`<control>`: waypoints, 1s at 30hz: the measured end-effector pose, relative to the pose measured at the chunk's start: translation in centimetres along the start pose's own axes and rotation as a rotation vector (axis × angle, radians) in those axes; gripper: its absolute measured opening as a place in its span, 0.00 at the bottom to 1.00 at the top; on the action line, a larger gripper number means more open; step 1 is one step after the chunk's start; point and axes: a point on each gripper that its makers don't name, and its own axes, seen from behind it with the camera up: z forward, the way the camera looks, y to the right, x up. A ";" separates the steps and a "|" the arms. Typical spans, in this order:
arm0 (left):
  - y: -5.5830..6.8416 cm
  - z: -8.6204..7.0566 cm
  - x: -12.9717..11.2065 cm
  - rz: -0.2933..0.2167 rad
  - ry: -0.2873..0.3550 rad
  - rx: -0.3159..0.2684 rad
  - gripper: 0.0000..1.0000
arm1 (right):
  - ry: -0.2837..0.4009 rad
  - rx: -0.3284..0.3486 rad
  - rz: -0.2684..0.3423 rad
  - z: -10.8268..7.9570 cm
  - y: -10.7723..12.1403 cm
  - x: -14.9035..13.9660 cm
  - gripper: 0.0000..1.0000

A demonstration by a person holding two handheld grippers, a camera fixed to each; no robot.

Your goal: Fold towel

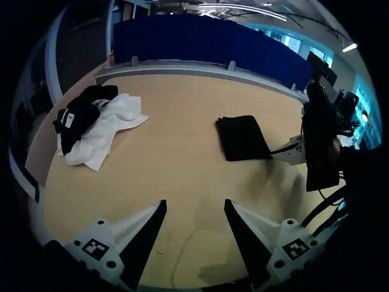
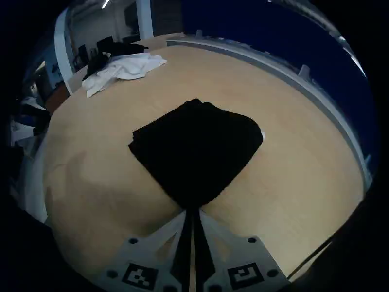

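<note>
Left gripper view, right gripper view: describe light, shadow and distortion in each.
Left gripper view: fisheye bows the table edge and blue partition; ceiling lights glare at top; faint shadows lie by the open left claw. Right gripper view: dim, the black towel so dark its folds barely show; shadow darkens the table's lower left.

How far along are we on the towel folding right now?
Done: the black towel lies in a compact folded rectangle on the table. In hand: the right gripper is closed on its near corner, while the left gripper is open above bare wood. Left: a rumpled pile of white and black cloths near the table's far edge looks unfolded.
</note>
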 end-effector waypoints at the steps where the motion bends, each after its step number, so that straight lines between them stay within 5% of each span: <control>1: 0.0 0.0 0.0 0.000 0.000 0.000 0.88 | 0.001 0.002 0.003 0.0 0.0 0.0 0.03; 11: 0.1 -0.2 0.1 0.001 0.001 -0.003 0.88 | 0.039 -0.007 -0.009 -1.1 0.3 1.8 0.02; 30: 0.8 -0.5 2.0 0.025 0.039 -0.006 0.88 | 0.366 -0.045 -0.103 -10.0 1.7 16.6 0.02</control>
